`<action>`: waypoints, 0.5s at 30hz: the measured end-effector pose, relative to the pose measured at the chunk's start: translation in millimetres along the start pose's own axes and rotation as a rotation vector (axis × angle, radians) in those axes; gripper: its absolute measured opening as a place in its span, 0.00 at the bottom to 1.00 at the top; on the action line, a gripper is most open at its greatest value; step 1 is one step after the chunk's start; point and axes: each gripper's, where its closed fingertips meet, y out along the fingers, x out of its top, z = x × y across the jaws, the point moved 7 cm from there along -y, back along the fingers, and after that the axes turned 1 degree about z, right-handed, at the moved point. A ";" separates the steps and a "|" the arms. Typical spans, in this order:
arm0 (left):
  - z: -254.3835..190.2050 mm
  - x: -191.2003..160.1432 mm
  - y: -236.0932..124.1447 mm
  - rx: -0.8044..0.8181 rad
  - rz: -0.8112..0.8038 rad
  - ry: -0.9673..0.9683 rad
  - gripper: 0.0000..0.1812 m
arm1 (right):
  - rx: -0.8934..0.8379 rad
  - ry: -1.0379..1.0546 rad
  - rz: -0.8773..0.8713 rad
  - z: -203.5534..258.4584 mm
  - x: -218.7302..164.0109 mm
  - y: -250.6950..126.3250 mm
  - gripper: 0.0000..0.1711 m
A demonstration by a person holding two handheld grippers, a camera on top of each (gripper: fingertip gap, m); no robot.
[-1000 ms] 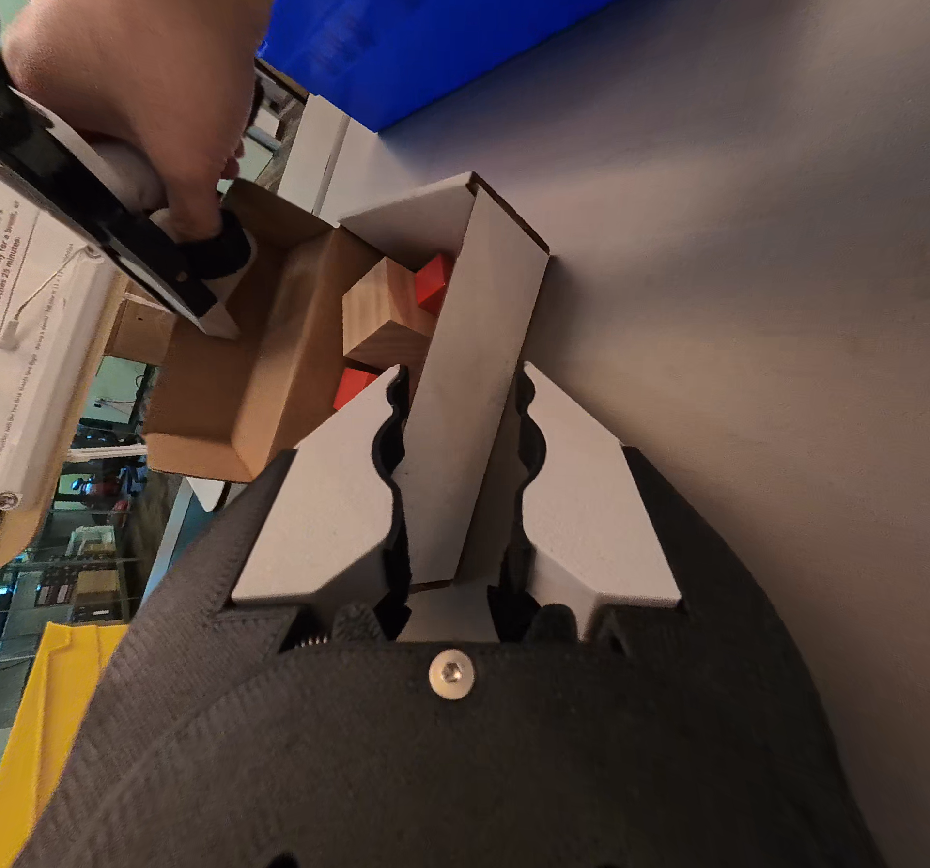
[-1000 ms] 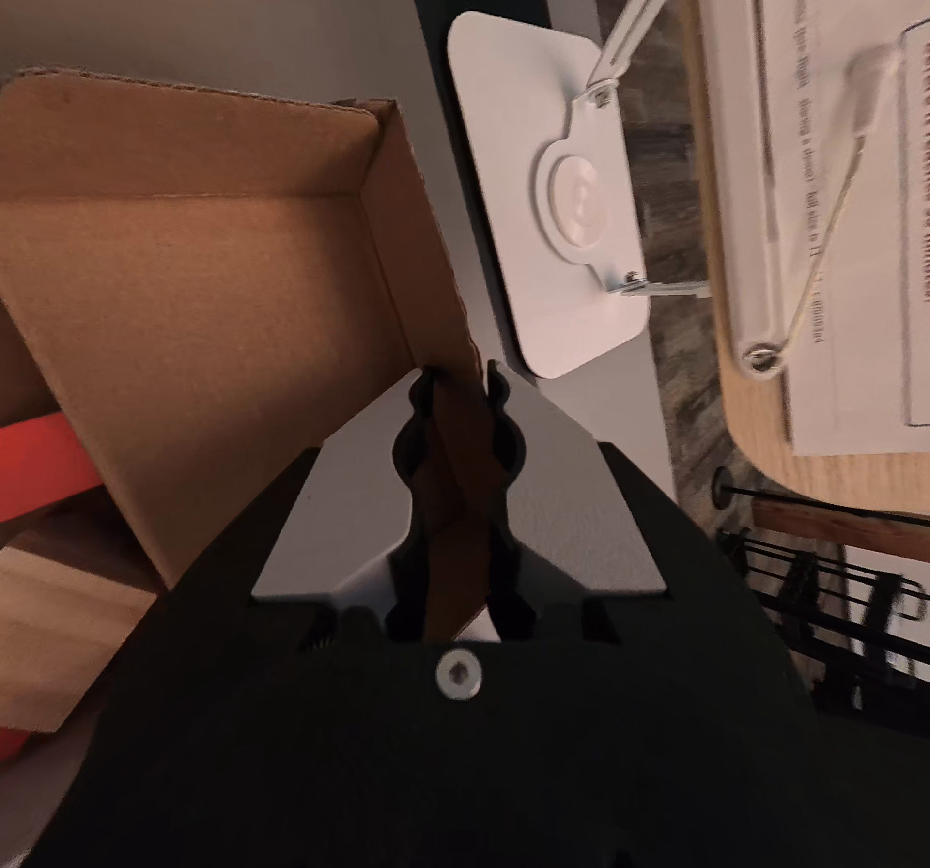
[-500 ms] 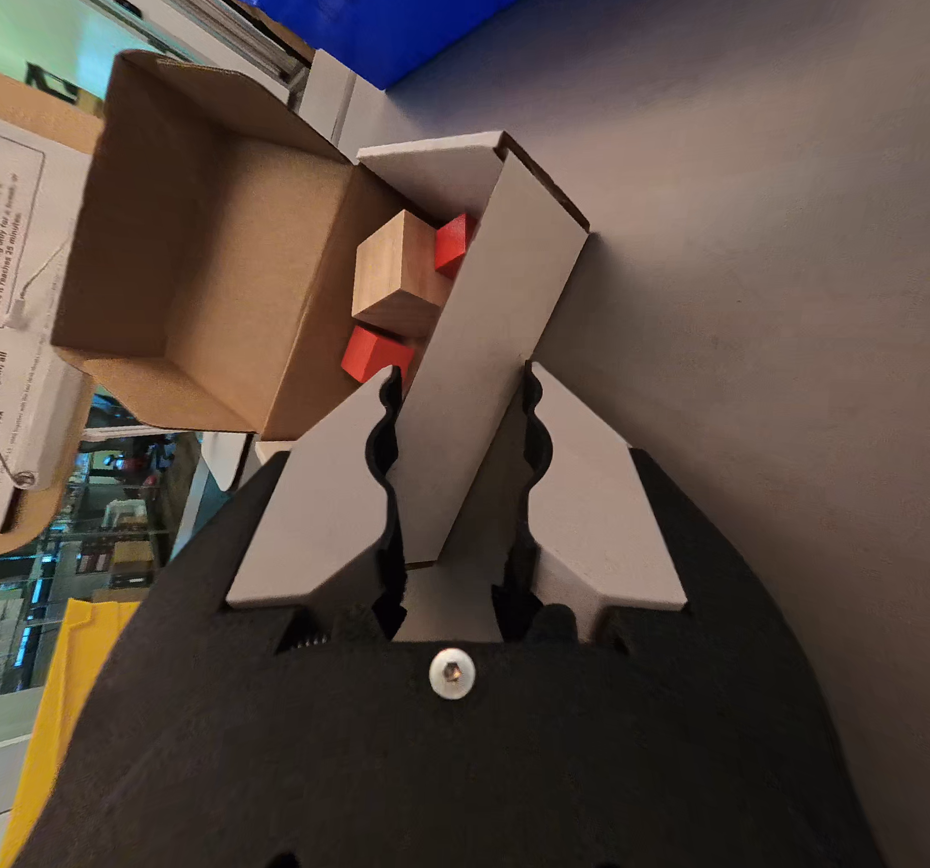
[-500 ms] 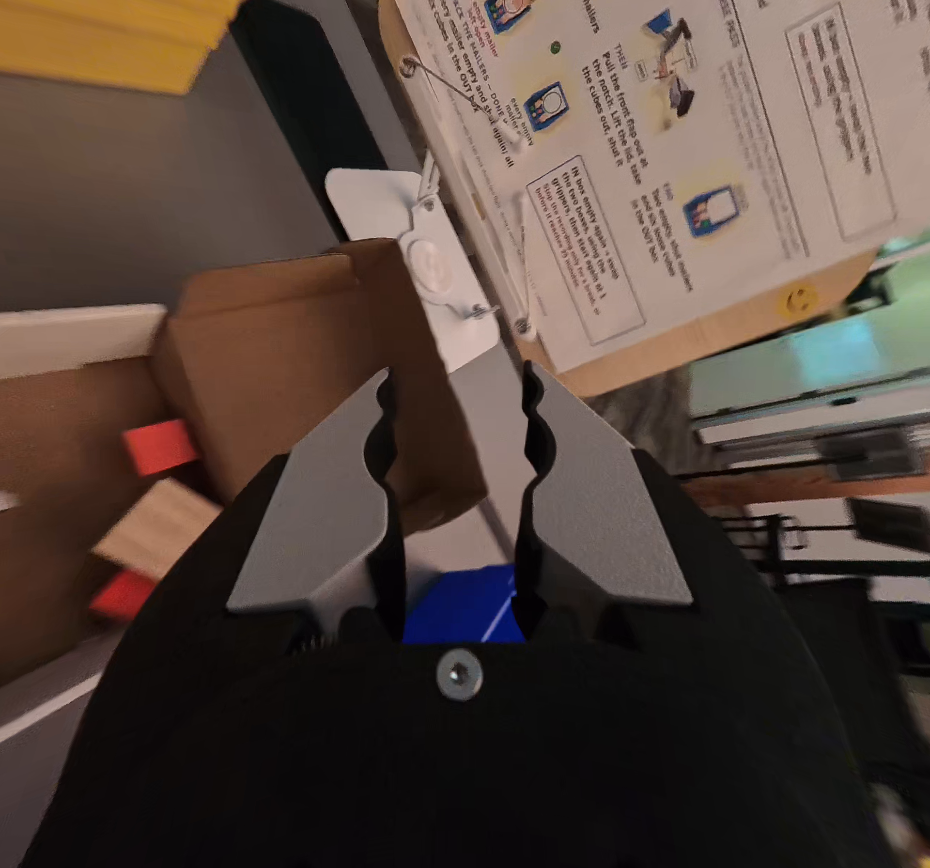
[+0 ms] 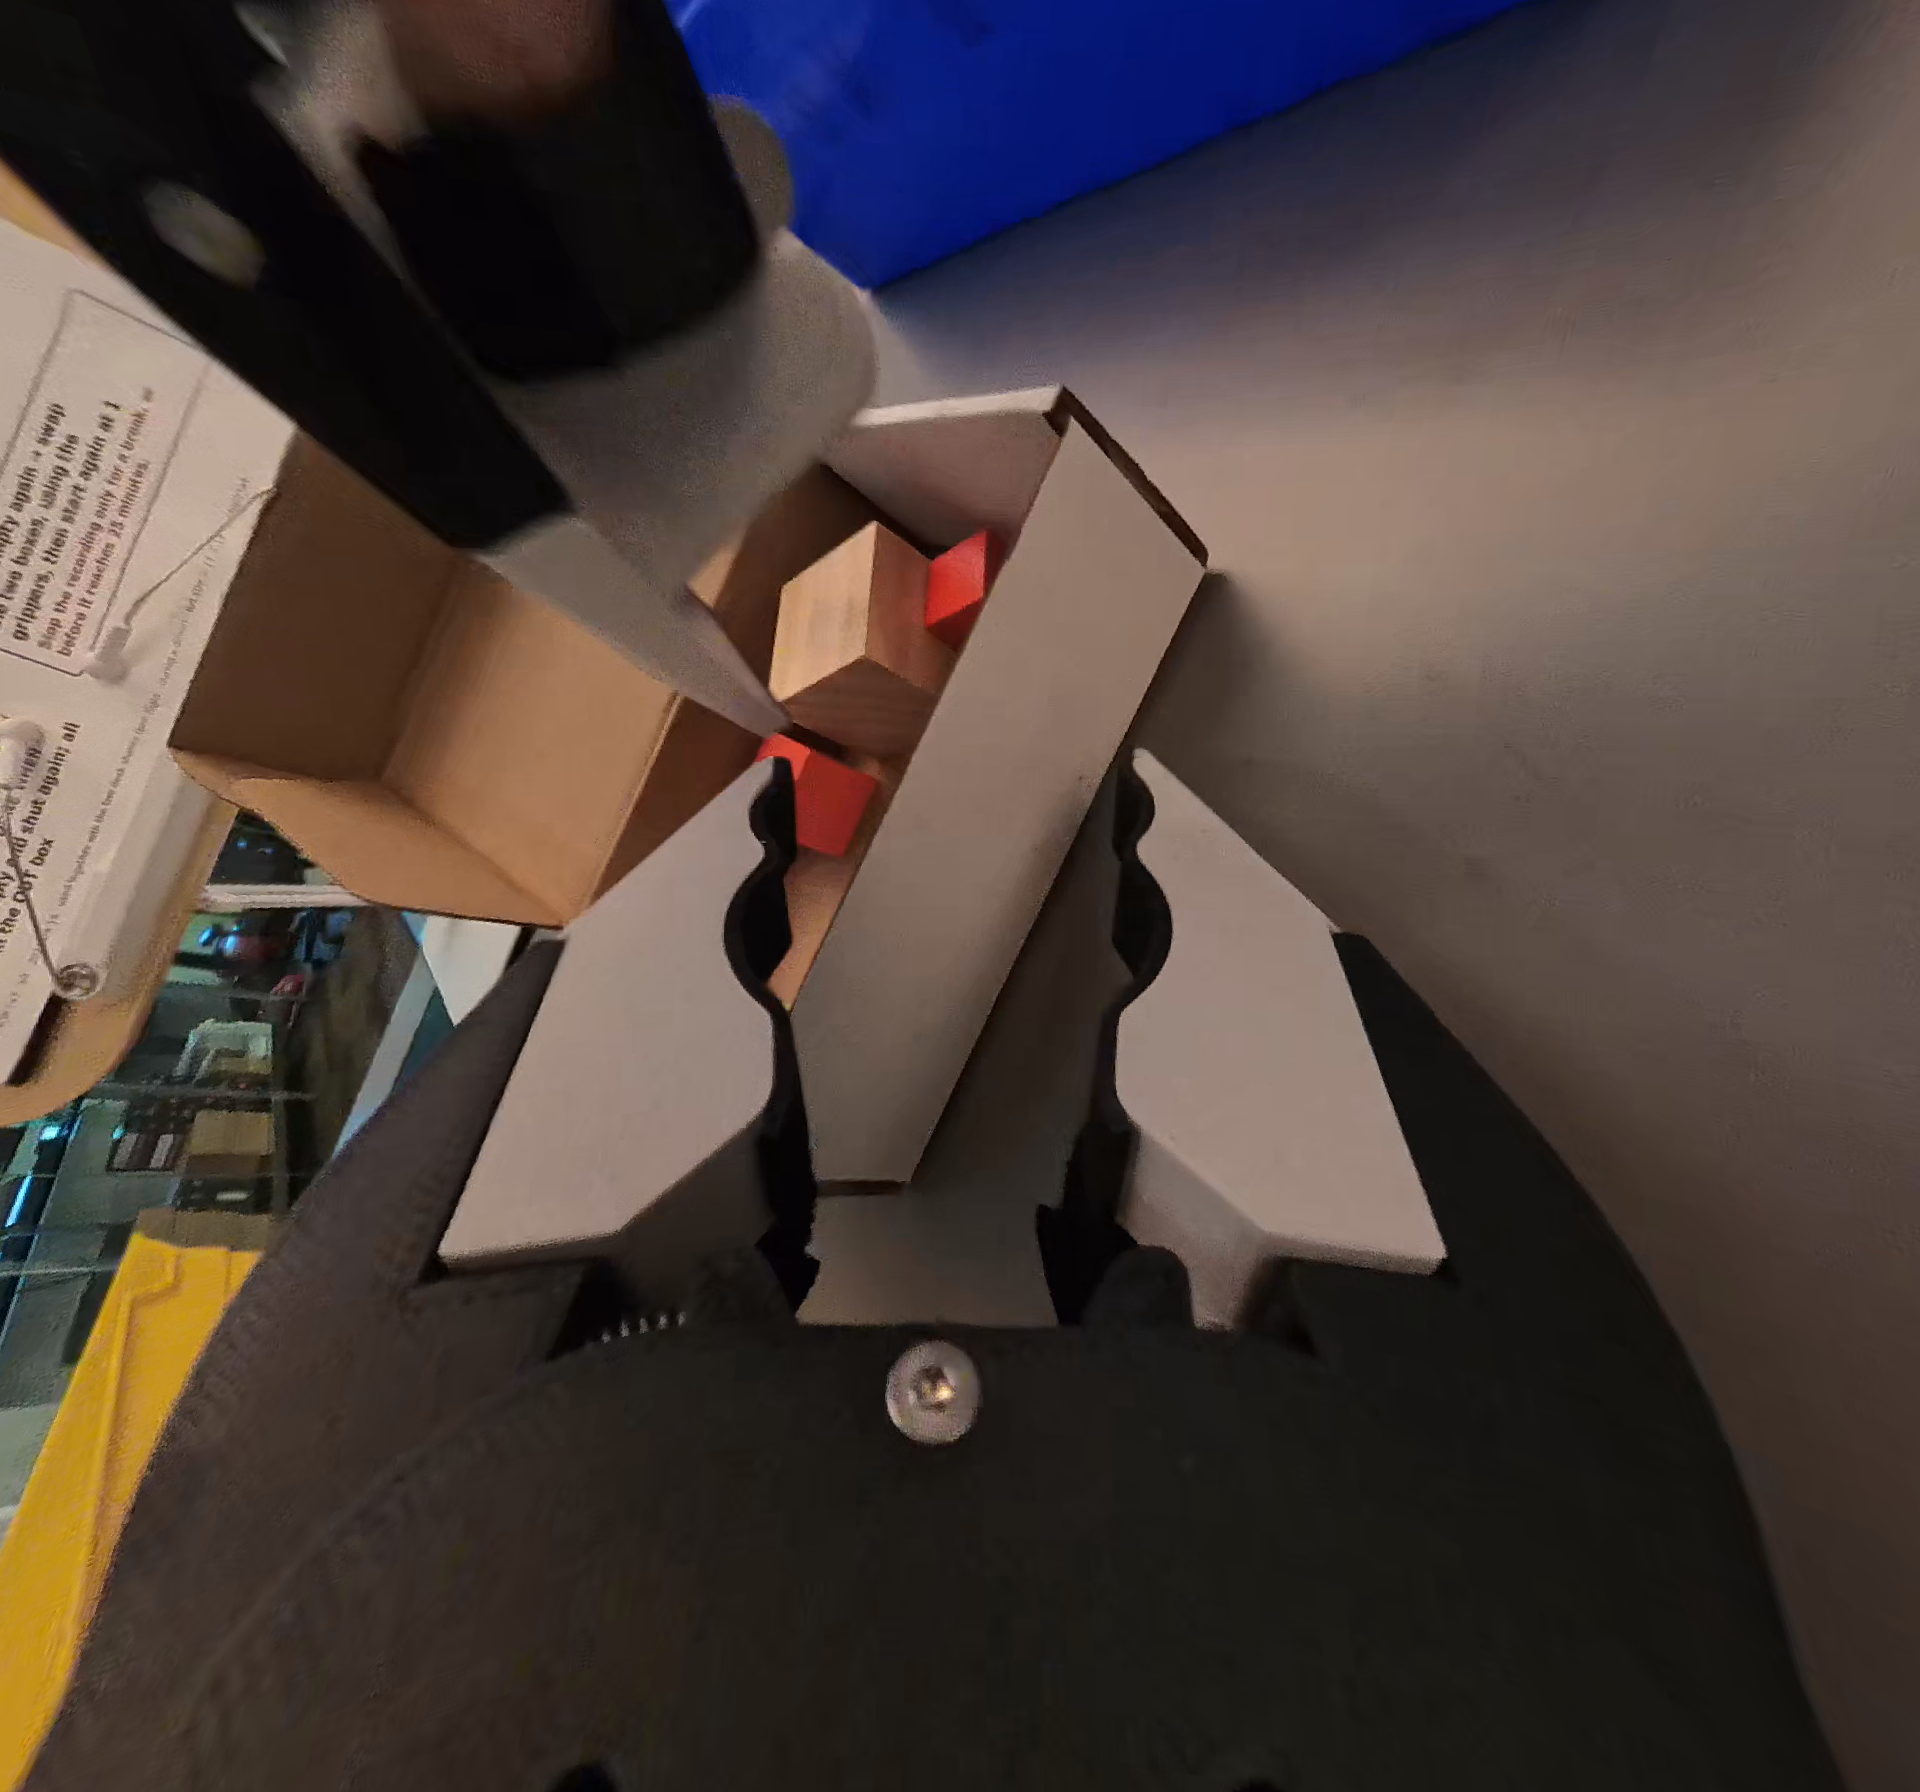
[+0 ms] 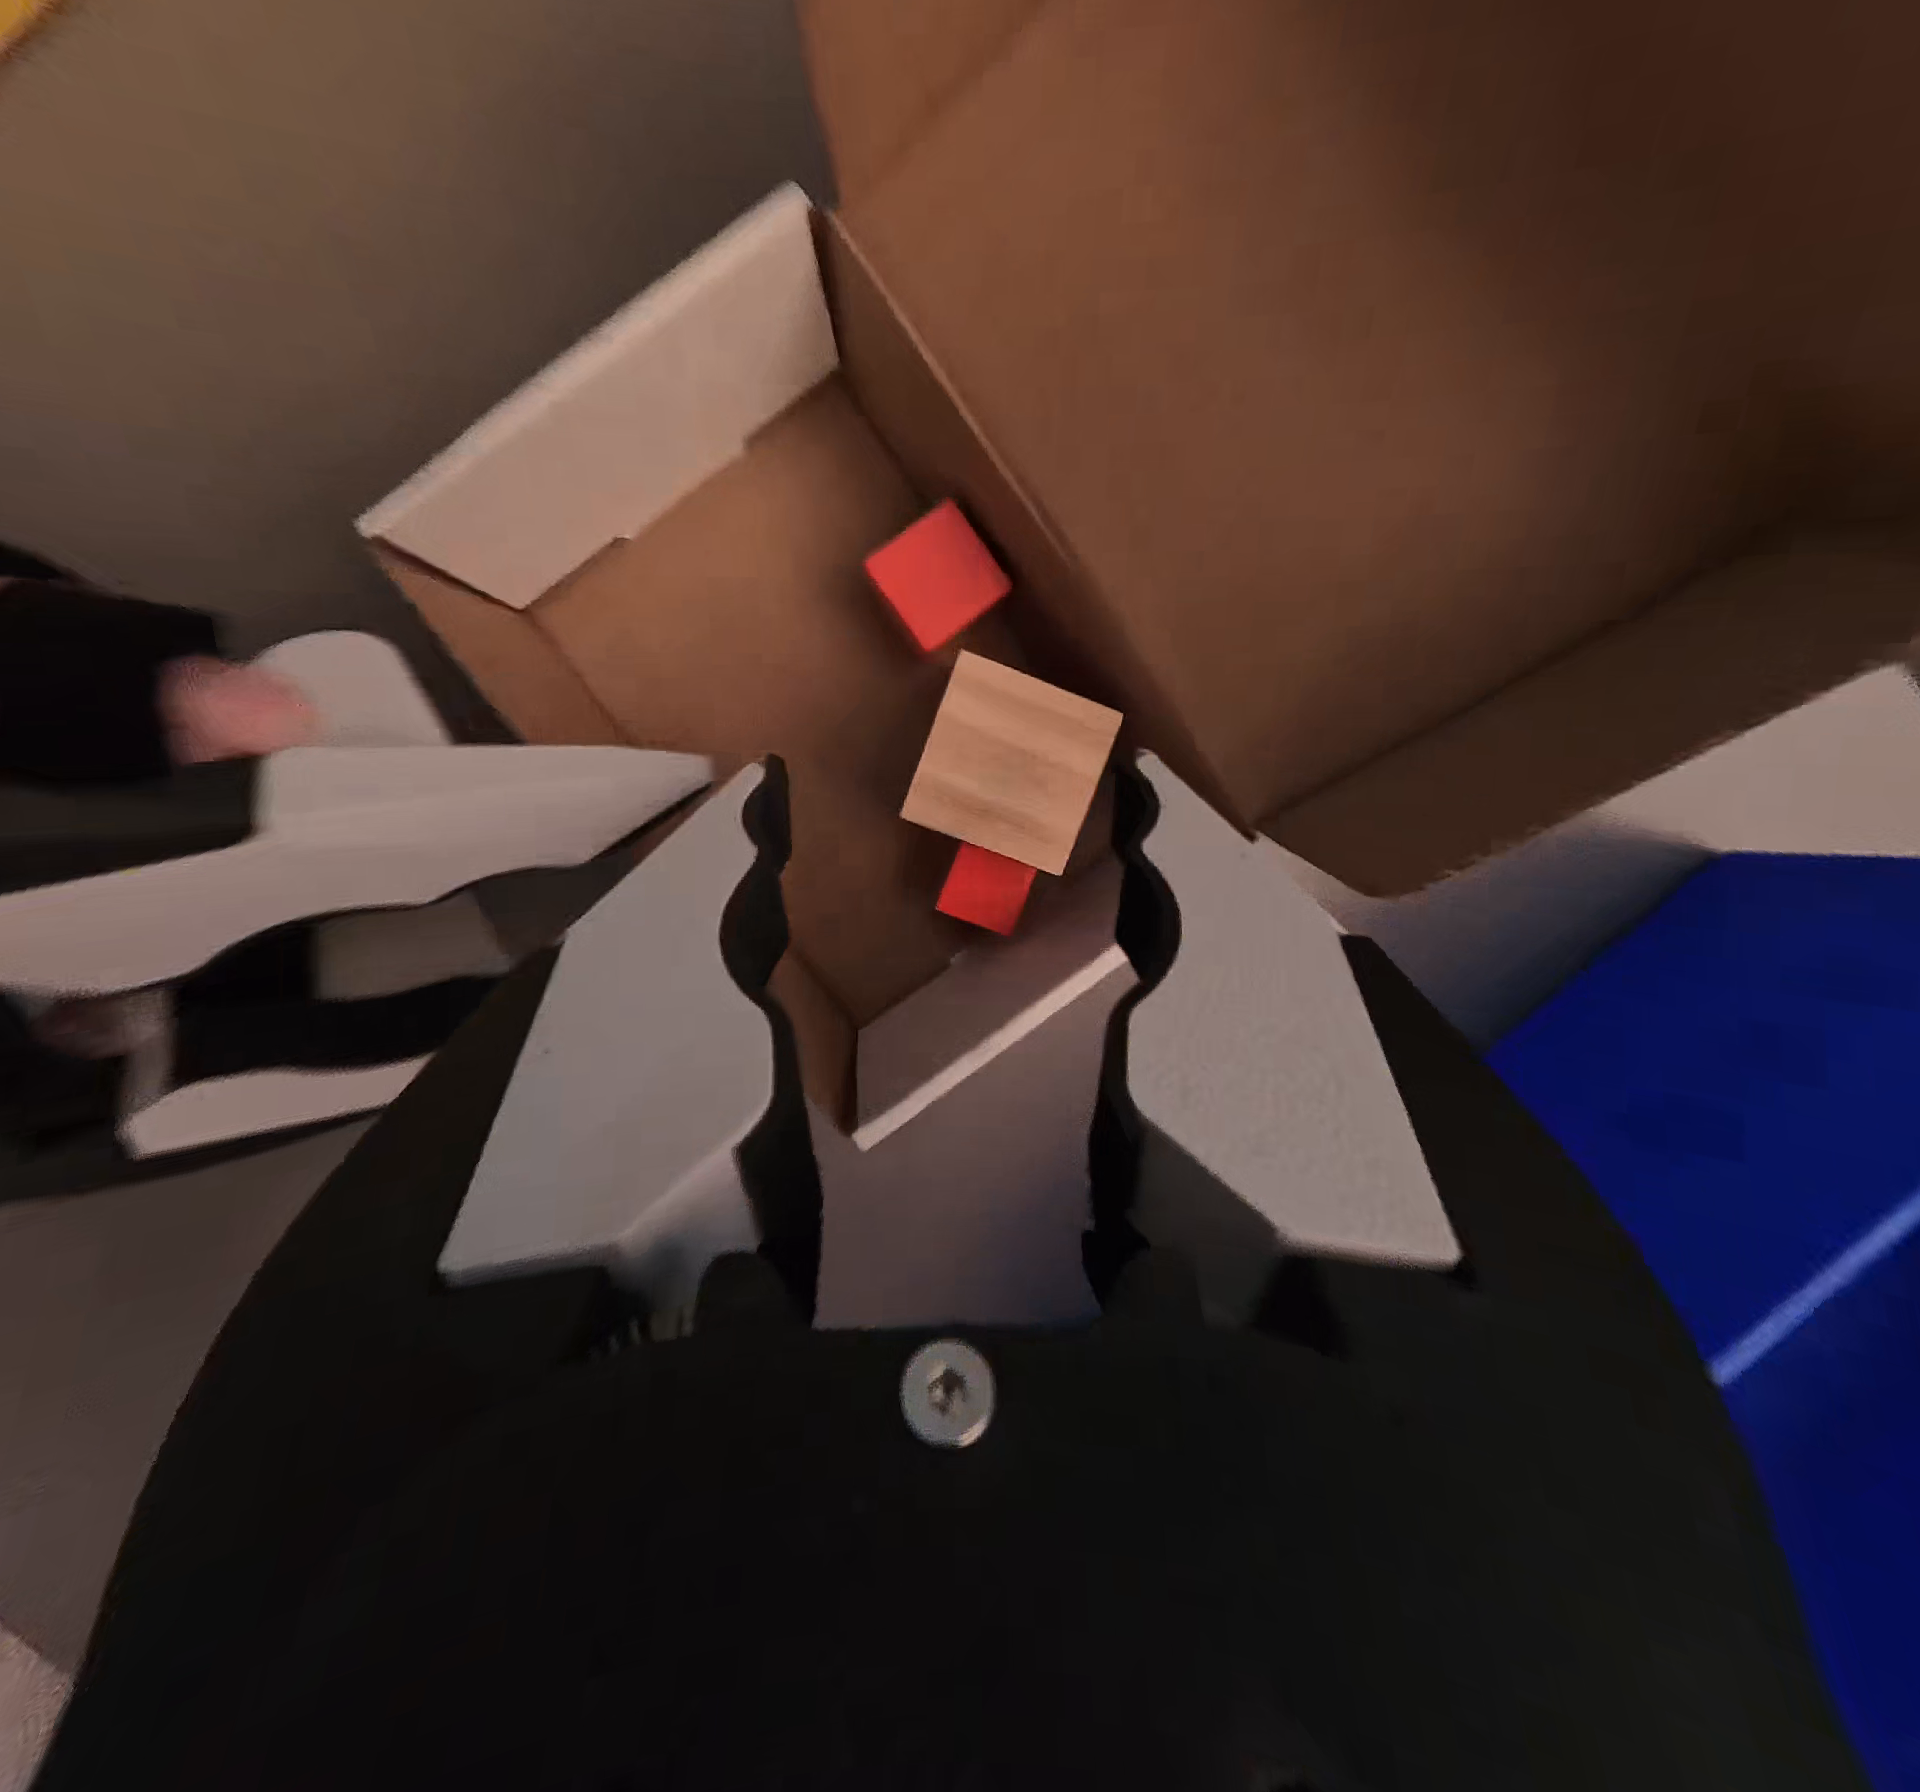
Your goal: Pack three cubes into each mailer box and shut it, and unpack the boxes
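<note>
Mailer box (image 5: 997, 807) walls are sitting between our fingers in both wrist views: our left gripper (image 5: 940, 776) is straddling the white front wall with its jaws spread, and whether either pad is actually pressing the card we cannot tell. Our right gripper (image 6: 945, 766) is hovering over the open cavity with its jaws spread and holding nothing; in the left wrist view one of its fingers (image 5: 717, 672) is pointing down beside the near red cube (image 5: 826, 802). Inside the box we are seeing three cubes bunched along the hinge side under the raised brown lid (image 6: 1351, 340): a far red cube (image 6: 935, 573), a wooden cube (image 6: 1008, 776) in the middle, and the near red one touching it. With the lid up and all three cubes inside, we are judging that we are either starting to unpack or about to shut the box; the right gripper's aim suggests unpacking. Our next move is calling for lowering the right fingers around one cube without nudging its neighbours, while the left keeps the box from sliding on the grey table (image 5: 1558, 599). A blue bin (image 5: 1039, 28) is lying at the far side and a yellow bin (image 5: 94, 1430) at the near left.
</note>
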 end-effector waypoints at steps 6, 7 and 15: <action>3.4 -11.1 -9.4 -0.058 0.019 -0.041 0.34 | -0.087 0.072 0.104 -7.3 -9.2 29.8 0.37; 3.0 -13.4 -7.9 -0.073 0.033 -0.047 0.34 | -0.072 0.086 0.111 -7.2 -9.8 33.4 0.36; -0.1 -14.5 -7.1 -0.125 0.033 -0.071 0.33 | 0.009 0.110 0.076 -10.0 -5.0 24.3 0.26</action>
